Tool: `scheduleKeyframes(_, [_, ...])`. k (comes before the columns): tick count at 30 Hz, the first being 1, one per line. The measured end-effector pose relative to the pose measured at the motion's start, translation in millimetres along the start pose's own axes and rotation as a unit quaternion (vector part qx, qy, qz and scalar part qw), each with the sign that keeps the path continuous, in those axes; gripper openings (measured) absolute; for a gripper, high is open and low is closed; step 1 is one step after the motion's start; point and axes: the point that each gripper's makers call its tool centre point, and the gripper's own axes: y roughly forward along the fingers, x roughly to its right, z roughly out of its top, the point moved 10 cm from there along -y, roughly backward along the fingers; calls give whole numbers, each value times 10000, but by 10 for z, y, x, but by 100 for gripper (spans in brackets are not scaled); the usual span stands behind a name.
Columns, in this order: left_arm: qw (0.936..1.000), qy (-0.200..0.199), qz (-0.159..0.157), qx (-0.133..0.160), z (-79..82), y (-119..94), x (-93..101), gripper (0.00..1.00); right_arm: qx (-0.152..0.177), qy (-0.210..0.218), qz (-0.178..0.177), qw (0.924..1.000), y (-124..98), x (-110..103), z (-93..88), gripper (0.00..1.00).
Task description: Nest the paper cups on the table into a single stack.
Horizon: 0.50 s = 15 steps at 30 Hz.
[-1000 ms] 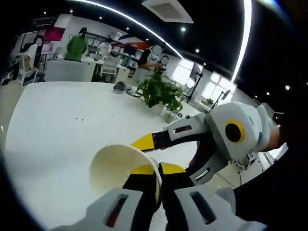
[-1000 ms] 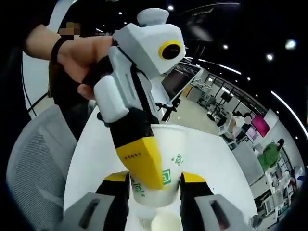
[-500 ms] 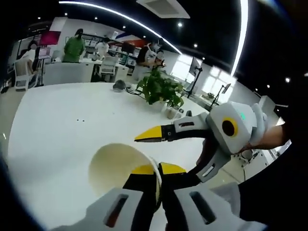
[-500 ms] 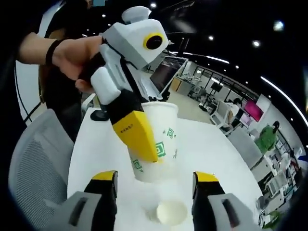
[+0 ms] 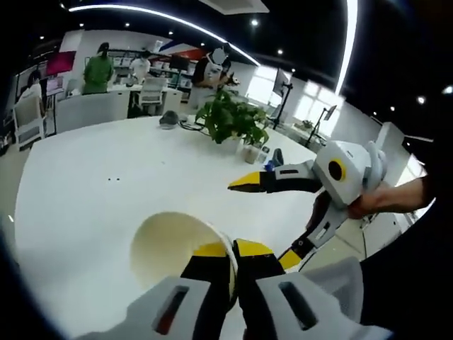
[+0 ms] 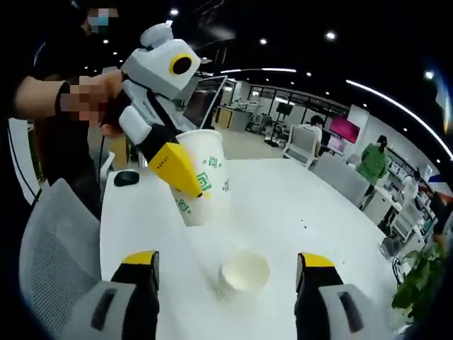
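My left gripper (image 5: 233, 249) is shut on the rim of a white paper cup (image 5: 173, 244), whose open mouth faces the camera. In the right gripper view that left gripper (image 6: 187, 177) holds the cup (image 6: 205, 177), printed with green marks, tilted above the white table (image 6: 318, 212). A second cup (image 6: 244, 273) stands upright on the table below it, mouth up. My right gripper (image 6: 226, 260) is open, its jaws wide apart to either side of the standing cup and not touching it. From the left gripper view, the right gripper (image 5: 267, 219) hangs open to the right of the held cup.
A potted plant (image 5: 230, 124) stands mid-table, with small items beside it. A grey mesh chair (image 6: 49, 241) is at the table's near edge and a black mouse (image 6: 127, 177) lies by it. People sit at desks far behind.
My right gripper has opened, let go of the held cup and drawn back from it. The cup stays in my left gripper. The standing cup has come fully into view.
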Motion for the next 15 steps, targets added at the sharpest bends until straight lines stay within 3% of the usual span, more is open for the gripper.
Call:
scheduleKeyframes(11, [9964,646,112,-544,71,230,-73,0,-146,419,-234,9987,-139,-10,-301,84])
scheduleKeyframes(15, [9933,867,78,-763,98,345,-32,0,-368,530,-312,9974,-169,-29,-434,86])
